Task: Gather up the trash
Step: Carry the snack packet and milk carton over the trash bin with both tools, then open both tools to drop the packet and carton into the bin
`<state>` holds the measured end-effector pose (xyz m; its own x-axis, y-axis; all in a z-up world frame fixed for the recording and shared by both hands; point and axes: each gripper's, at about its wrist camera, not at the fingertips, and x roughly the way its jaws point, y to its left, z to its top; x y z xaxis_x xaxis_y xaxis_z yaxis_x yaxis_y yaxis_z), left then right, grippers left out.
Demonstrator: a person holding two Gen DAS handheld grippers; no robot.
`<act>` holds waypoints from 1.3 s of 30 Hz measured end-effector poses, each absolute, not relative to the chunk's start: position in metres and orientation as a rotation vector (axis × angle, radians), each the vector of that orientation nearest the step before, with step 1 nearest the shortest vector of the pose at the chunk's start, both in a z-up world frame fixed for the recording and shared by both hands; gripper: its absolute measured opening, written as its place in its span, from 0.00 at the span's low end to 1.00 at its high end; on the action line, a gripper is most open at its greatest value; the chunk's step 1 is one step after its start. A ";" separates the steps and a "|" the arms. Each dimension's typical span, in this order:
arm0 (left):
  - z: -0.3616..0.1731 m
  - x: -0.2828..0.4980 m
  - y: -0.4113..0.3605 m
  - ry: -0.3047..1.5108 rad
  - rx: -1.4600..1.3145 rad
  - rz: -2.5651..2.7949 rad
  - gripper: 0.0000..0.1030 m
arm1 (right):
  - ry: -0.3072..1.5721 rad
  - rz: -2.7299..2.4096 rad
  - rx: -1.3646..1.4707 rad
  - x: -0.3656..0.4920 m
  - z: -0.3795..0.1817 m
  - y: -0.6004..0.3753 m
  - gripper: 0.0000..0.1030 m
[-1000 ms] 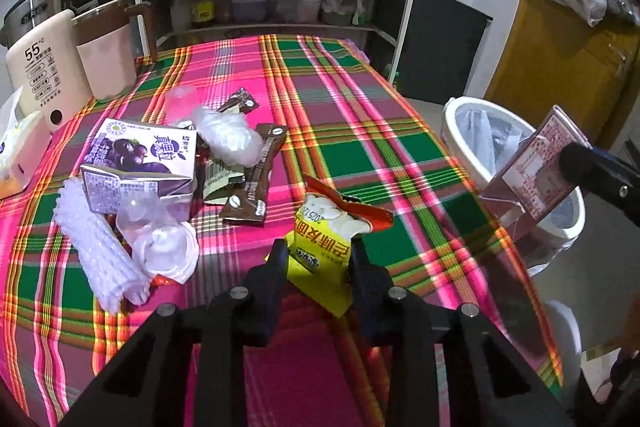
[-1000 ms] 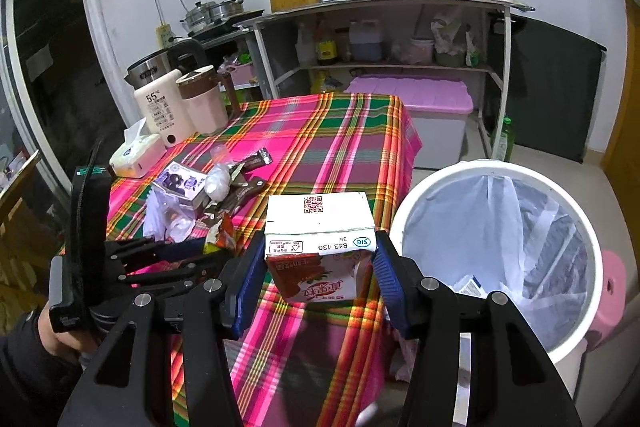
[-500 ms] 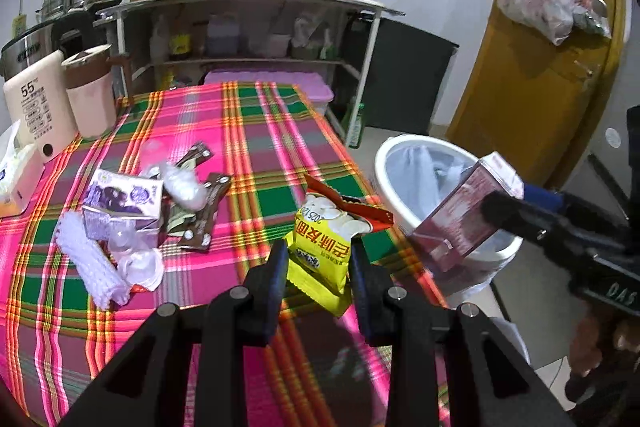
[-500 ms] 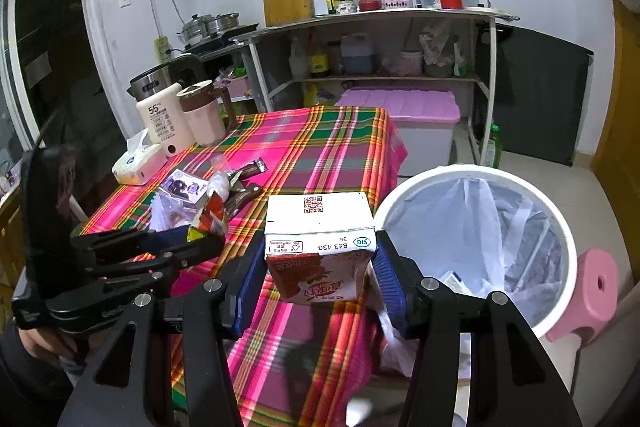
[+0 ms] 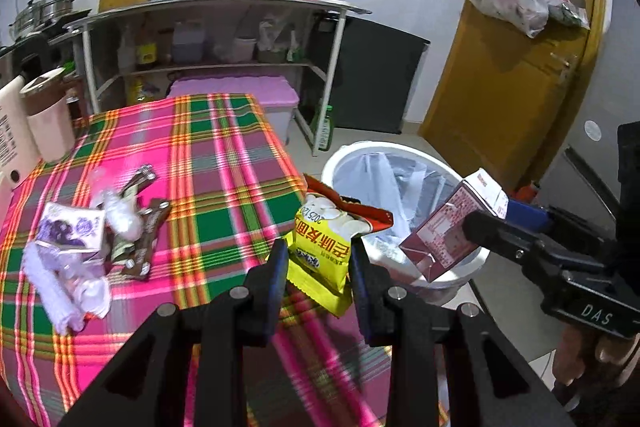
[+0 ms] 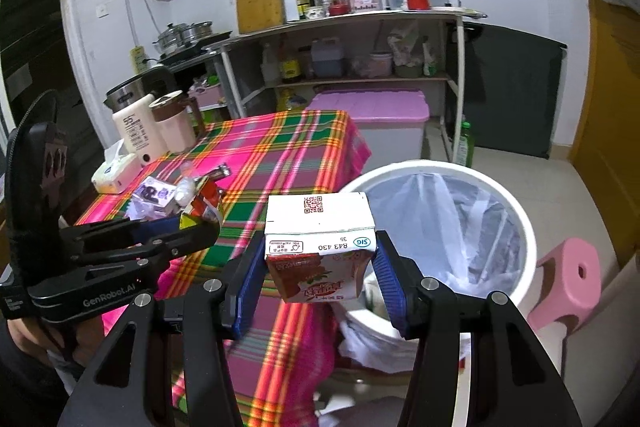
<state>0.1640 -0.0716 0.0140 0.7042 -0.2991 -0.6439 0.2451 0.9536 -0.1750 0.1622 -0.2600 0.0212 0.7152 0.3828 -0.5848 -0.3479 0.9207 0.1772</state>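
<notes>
Trash was held in both grippers. A yellow packet [image 5: 320,251] was clamped between the jaws of the left gripper [image 5: 318,267], above the edge of the table [image 5: 224,163] with its plaid cloth. A red carton [image 6: 318,247] was pinched on both sides by the blue pads [image 6: 386,283] of the right gripper [image 6: 318,287], and was kept over the near rim of the white bin [image 6: 516,223], which was lined with a clear bag and stood on the floor just beside the table. More trash [image 5: 92,231], a purple carton, wrappers and white plastic, was left in a heap on the table, well apart from the bin.
</notes>
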 end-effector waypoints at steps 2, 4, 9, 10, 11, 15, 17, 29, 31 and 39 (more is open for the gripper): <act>0.014 0.168 -0.079 0.731 -0.072 -0.319 0.31 | 0.660 0.390 0.059 0.163 0.021 -0.266 0.52; 0.014 0.171 -0.086 0.733 -0.068 -0.332 0.31 | 0.660 0.374 0.064 0.165 0.020 -0.272 0.52; 0.012 0.180 -0.101 0.742 -0.062 -0.364 0.31 | 0.665 0.327 0.086 0.172 0.018 -0.291 0.52; 0.012 0.182 -0.103 0.743 -0.061 -0.370 0.31 | 0.666 0.319 0.089 0.172 0.018 -0.294 0.52; 0.011 0.184 -0.106 0.745 -0.058 -0.375 0.31 | 0.667 0.312 0.093 0.174 0.017 -0.298 0.52; 0.008 0.191 -0.117 0.753 -0.051 -0.397 0.31 | 0.672 0.286 0.105 0.178 0.013 -0.310 0.52; 0.007 0.194 -0.123 0.758 -0.048 -0.410 0.31 | 0.677 0.279 0.110 0.182 0.011 -0.313 0.52; -0.006 0.212 -0.147 0.801 -0.015 -0.455 0.31 | 0.754 0.252 0.131 0.201 -0.016 -0.326 0.52; -0.007 0.215 -0.151 0.805 -0.011 -0.463 0.32 | 0.768 0.249 0.135 0.203 -0.021 -0.328 0.52; -0.008 0.216 -0.157 0.799 -0.002 -0.483 0.46 | 0.791 0.251 0.142 0.206 -0.029 -0.331 0.54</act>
